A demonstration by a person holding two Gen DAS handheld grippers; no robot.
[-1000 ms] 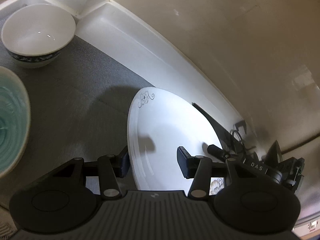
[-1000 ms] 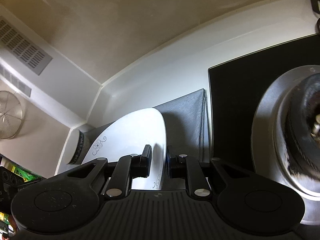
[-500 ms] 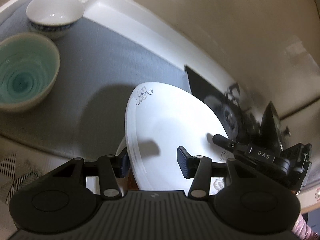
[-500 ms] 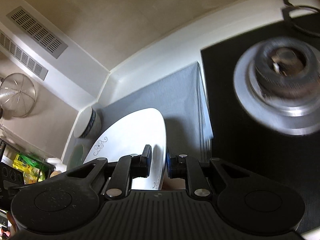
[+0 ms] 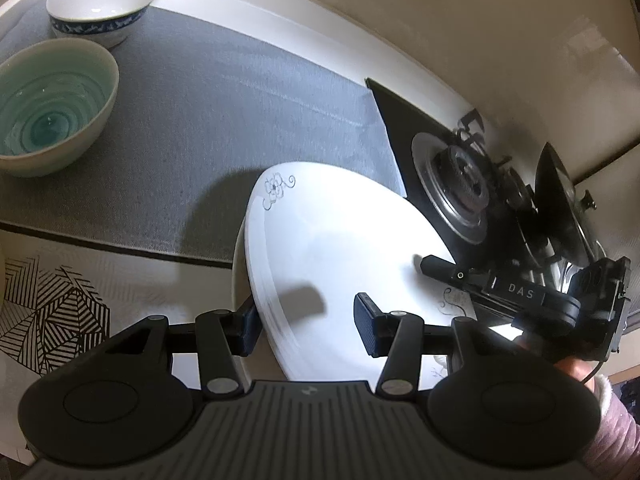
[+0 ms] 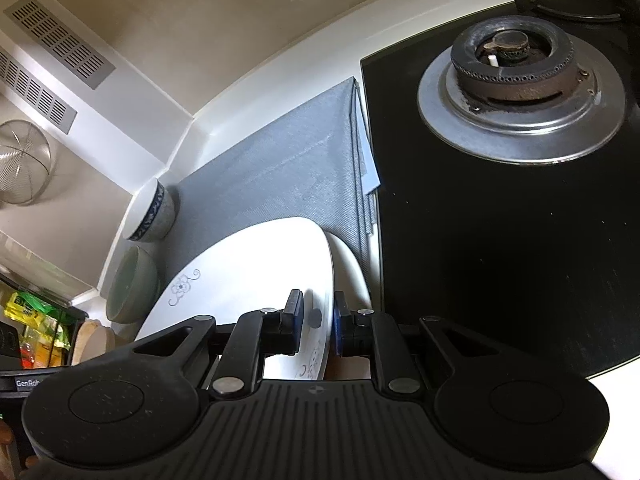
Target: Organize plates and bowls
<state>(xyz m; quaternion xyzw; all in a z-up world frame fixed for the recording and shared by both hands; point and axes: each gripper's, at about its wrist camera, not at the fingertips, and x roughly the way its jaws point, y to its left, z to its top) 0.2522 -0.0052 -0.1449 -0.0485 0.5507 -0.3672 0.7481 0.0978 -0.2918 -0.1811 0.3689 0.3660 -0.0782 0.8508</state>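
Observation:
A white plate [image 5: 340, 240] [image 6: 248, 268] with small flower drawings hangs tilted above the front of the grey mat [image 5: 240, 92]. My right gripper [image 6: 316, 320] is shut on its rim, one pad on top and one beneath; in the left wrist view it [image 5: 428, 264] grips the plate's far right edge. My left gripper [image 5: 308, 326] straddles the plate's near edge with its jaws open, and the right pad casts a shadow on the plate. A teal bowl [image 5: 48, 108] [image 6: 132, 288] and a blue-patterned white bowl [image 5: 100, 8] [image 6: 150, 216] stand on the mat at the left.
A black cooktop with a gas burner [image 6: 516, 76] [image 5: 456, 196] lies right of the mat. The white backsplash and wall run behind. A line-patterned cloth [image 5: 52, 304] covers the counter's front left. A wire strainer [image 6: 20, 168] hangs on the left wall. A person's pink sleeve [image 5: 612, 420] holds the right gripper.
Both grippers carried the plate back from the wall toward the counter's front. The bowls now look farther away, and the burner and patterned cloth have come into view.

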